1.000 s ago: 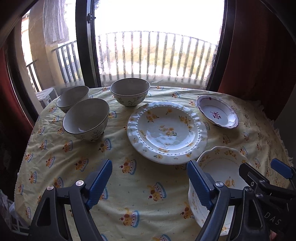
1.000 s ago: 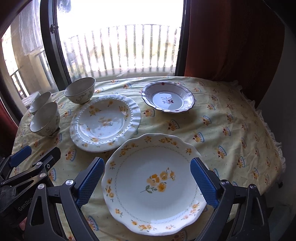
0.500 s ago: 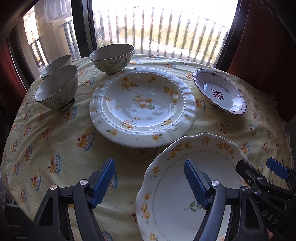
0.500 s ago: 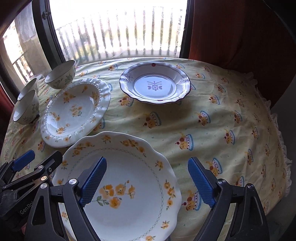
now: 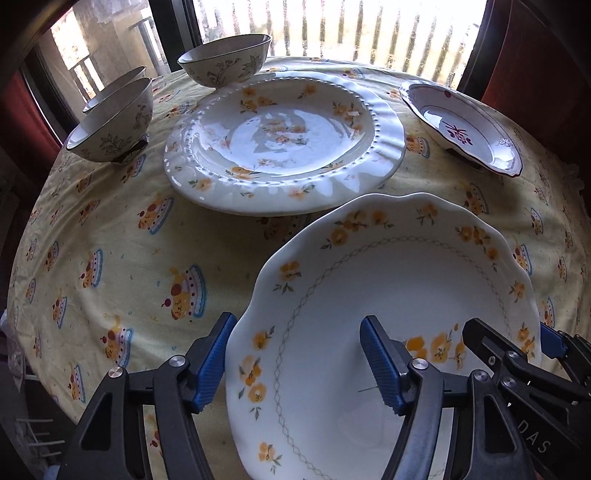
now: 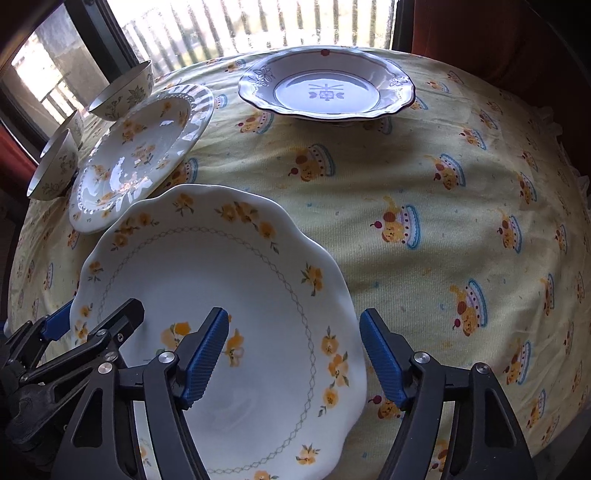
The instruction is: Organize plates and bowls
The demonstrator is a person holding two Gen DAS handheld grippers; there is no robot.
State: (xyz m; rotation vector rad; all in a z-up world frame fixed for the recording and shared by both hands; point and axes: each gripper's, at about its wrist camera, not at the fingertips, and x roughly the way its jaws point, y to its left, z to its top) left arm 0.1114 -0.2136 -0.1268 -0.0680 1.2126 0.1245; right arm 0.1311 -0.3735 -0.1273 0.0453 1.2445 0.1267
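A: Scalloped plate point(image 5: 402, 295) nearest on the yellow tablecloth point(image 5: 122, 266). Left gripper point(image 5: 295, 363) straddles its left rim, right gripper point(image 6: 293, 356) its right rim.

B: Jaws?

A: Both part open, have just been closing; rim between the pads, none pressing. Nothing held.

B: Others?

A: Beyond it: beaded plate point(image 5: 284, 144), three bowls point(image 5: 110, 129) left of that, purple-patterned dish point(image 6: 327, 88) right.

three floral plates point(image 5: 369, 295), three bowls point(image 5: 225, 59), flat, apart on tablecloth

Home dining table point(image 5: 122, 236), balcony window point(image 5: 332, 33).
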